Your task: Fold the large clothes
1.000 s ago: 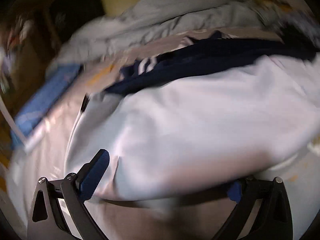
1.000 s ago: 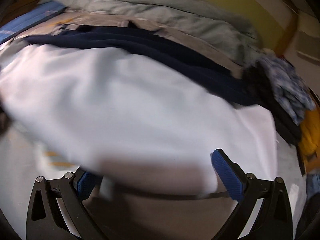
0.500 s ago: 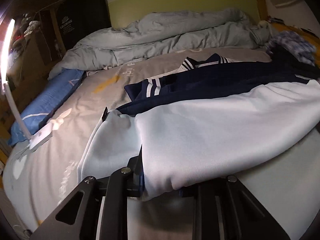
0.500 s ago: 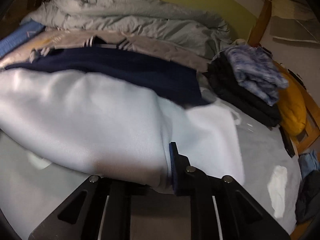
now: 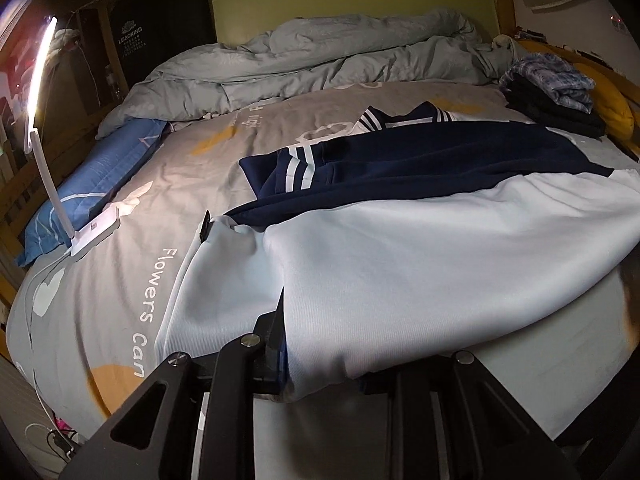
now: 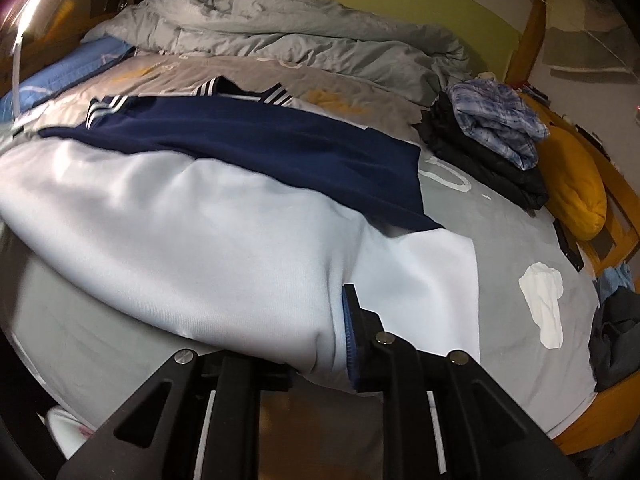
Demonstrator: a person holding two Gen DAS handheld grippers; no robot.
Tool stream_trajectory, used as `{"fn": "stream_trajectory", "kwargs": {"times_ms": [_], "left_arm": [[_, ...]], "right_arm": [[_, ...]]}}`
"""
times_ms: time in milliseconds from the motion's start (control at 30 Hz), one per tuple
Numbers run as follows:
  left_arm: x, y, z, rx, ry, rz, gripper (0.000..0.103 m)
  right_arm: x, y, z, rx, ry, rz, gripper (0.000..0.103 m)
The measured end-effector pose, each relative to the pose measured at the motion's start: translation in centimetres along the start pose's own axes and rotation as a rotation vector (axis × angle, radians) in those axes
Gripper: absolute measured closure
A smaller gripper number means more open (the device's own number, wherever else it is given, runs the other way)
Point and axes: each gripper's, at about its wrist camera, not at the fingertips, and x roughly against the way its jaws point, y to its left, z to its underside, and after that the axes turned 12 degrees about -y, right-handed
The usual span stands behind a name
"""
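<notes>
A large garment, pale blue (image 5: 400, 264) below and navy with white stripes (image 5: 400, 160) above, lies spread across the bed. My left gripper (image 5: 320, 376) is shut on its near hem at the left corner. My right gripper (image 6: 320, 360) is shut on the near hem at the right side, and the pale blue cloth (image 6: 180, 220) bulges up between the two. The navy part (image 6: 260, 140) lies flat farther back. The pads are mostly hidden by the cloth.
A grey printed bedsheet (image 5: 132, 248) covers the bed. A crumpled grey duvet (image 5: 340, 56) lies at the back. A blue pillow (image 5: 92, 184) and a white lamp (image 5: 44, 128) are at the left. A folded clothes stack (image 6: 492, 140) and a yellow cushion (image 6: 576, 192) sit at the right.
One second ago both grippers were open around the hem in blurred motion. Both have shut on the pale blue hem and now hold it steady.
</notes>
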Motion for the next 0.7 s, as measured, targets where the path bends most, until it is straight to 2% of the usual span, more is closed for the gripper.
{"fn": "stream_trajectory", "kwargs": {"times_ms": [67, 200, 267, 333, 433, 567, 700], "left_arm": [[0.1, 0.3, -1.0, 0.004, 0.006, 0.017, 0.077], [-1.7, 1.8, -6.6, 0.021, 0.037, 0.086, 0.077], [-4.9, 3.2, -10.1, 0.039, 0.077, 0.125, 0.077], [-8.6, 4.4, -12.9, 0.073, 0.139, 0.131, 0.076], [-13.9, 5.6, -15.8, 0.128, 0.197, 0.141, 0.076], [-19.7, 5.4, -17.1, 0.137, 0.237, 0.099, 0.076], [-23.9, 5.6, -16.7, 0.169, 0.267, 0.089, 0.076]], "right_arm": [[0.1, -0.4, -1.1, 0.006, -0.02, -0.005, 0.085], [-1.1, -1.4, -6.2, 0.061, -0.061, -0.047, 0.085], [-2.9, -2.5, -9.0, 0.027, -0.052, -0.082, 0.086], [-5.8, -3.7, -11.5, -0.037, -0.029, -0.119, 0.086], [-10.4, -4.3, -14.2, -0.07, -0.024, -0.112, 0.087], [-16.6, -4.9, -16.0, -0.121, 0.026, -0.12, 0.088], [-20.8, -4.9, -17.0, -0.128, 0.061, -0.141, 0.088]]}}
